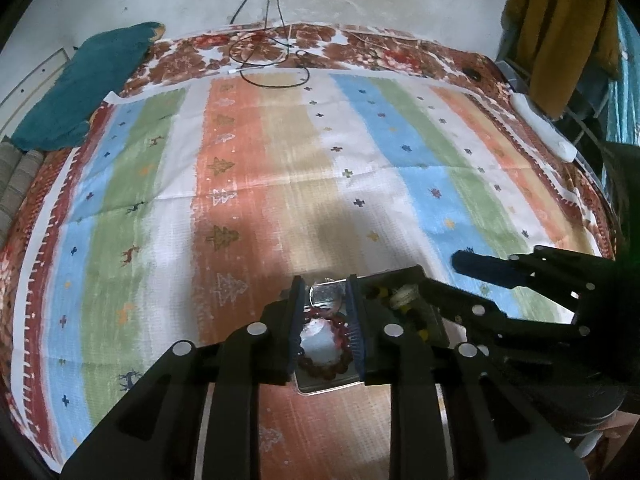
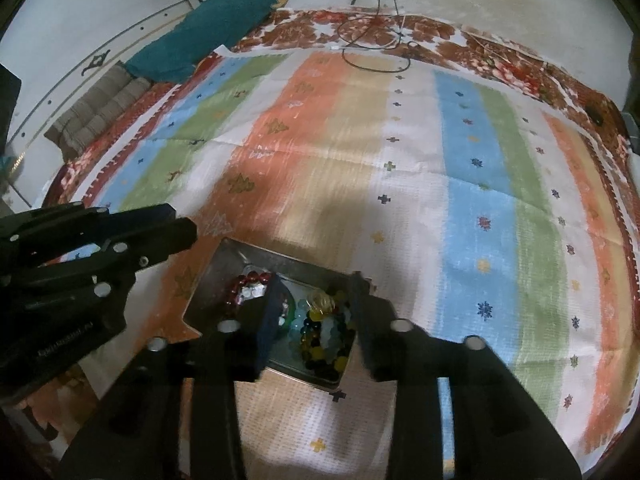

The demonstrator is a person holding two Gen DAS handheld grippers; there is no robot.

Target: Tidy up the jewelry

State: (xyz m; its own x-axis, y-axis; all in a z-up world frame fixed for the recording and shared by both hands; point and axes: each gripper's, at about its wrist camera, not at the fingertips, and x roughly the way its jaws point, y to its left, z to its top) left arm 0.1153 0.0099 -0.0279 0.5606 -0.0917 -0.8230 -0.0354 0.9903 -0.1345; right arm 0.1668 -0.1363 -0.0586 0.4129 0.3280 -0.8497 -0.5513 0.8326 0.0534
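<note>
1. A metal tray (image 2: 224, 268) sits on the striped cloth (image 1: 280, 168) near its front edge, with both grippers above it.
2. The left gripper (image 1: 324, 332) hangs over the tray's left part, its jaws parted to a middling gap.
3. Between those jaws, seen from above, lies a red bead bracelet (image 1: 320, 360) curled in a ring on the tray floor; I cannot tell whether the fingers touch it.
4. Something small and shiny (image 1: 328, 294) lies just past the bracelet, at the tray's far side.
5. The right gripper (image 2: 316, 320) hovers over the tray's right part, jaws spread wide and holding nothing.
6. Under it is a heap of mixed beads (image 2: 324, 336), yellow, dark and pale green, piled against the tray's right side.
7. In the right wrist view the red bracelet (image 2: 244, 282) shows to the left of that heap, partly hidden by the gripper's left finger (image 2: 268, 320).
8. In the left wrist view the right gripper (image 1: 480, 268) reaches in from the right, beside the tray.
9. Far back on the cloth a black cable (image 1: 276, 76) loops near the wall.
10. A teal cushion (image 1: 88, 84) rests at the back left corner.
11. A mustard garment (image 1: 560, 28) hangs at the right.
</note>
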